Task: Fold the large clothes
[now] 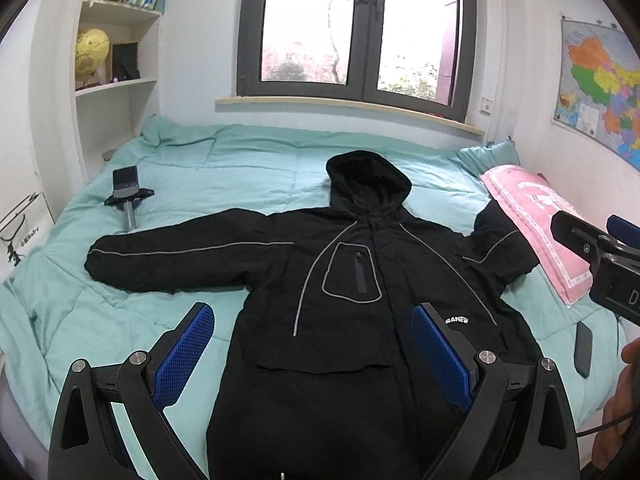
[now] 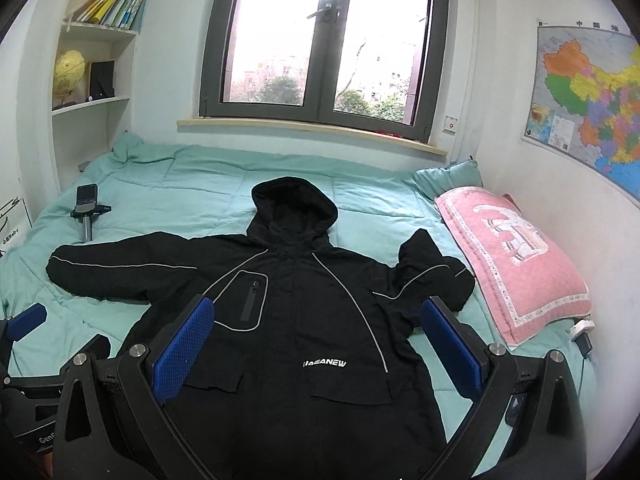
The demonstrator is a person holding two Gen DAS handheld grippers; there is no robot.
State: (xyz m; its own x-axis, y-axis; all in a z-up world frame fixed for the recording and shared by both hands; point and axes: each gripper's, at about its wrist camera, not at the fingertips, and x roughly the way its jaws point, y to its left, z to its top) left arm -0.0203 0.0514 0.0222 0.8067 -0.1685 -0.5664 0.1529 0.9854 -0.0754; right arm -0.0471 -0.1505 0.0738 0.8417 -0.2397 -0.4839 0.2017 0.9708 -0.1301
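Jacket (image 1: 360, 280): a black hooded one lies face up and spread flat on the bed (image 1: 240, 168), which is covered by a mint-green quilt. Its hood (image 1: 366, 178) points toward the far window (image 1: 356, 28) and its hem comes to the near edge. The left sleeve in the scene stretches straight out across the quilt, while the right sleeve is bent, its cuff resting against a pink pillow (image 2: 516, 256) at the right side of the bed. Grey piping runs along both sleeves and around a zipped chest pocket, and small white lettering sits on the chest.

The left hand-held gripper (image 1: 314, 360) hangs above the lower part of the jacket with its blue-padded fingers spread wide, grasping nothing. The right hand-held gripper (image 2: 318, 354) is likewise released, its fingers wide apart over the jacket's chest and clear of the cloth.

A phone on a small stand (image 1: 127, 196) lies on the quilt at the far left, well apart from the jacket. A globe (image 2: 69, 70) and books fill the shelves on the left, and a coloured map (image 2: 592, 104) hangs on the right wall.
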